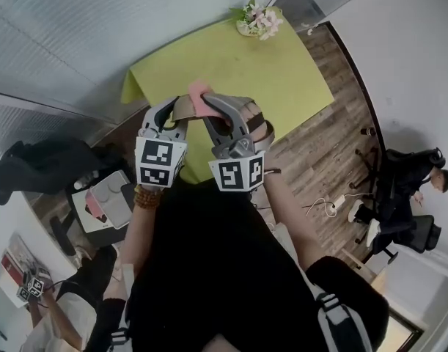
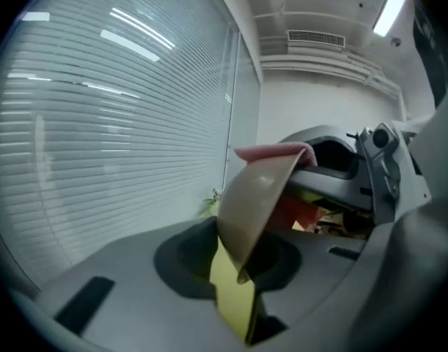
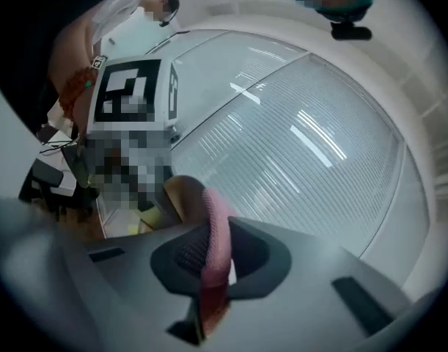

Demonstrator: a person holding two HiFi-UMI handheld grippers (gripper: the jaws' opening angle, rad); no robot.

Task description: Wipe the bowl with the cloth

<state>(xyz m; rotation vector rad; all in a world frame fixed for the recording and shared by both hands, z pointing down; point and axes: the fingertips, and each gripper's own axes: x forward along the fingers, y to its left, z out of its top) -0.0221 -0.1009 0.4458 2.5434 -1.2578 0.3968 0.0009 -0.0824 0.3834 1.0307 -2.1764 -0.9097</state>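
Blinds and a lime-green tabletop lay behind and below my work, which was held up in the air, off that surface. My left hand-held gripper was clamped on the rim of the tan bowl, which was tipped on edge. My right hand-held gripper pinched the pink cloth tight, its free end draped over the bowl's upper rim. To wipe well, I judged I should hold the bowl steady, press the cloth flat against the inner wall and sweep round it, without tugging the rim out of the left jaws.
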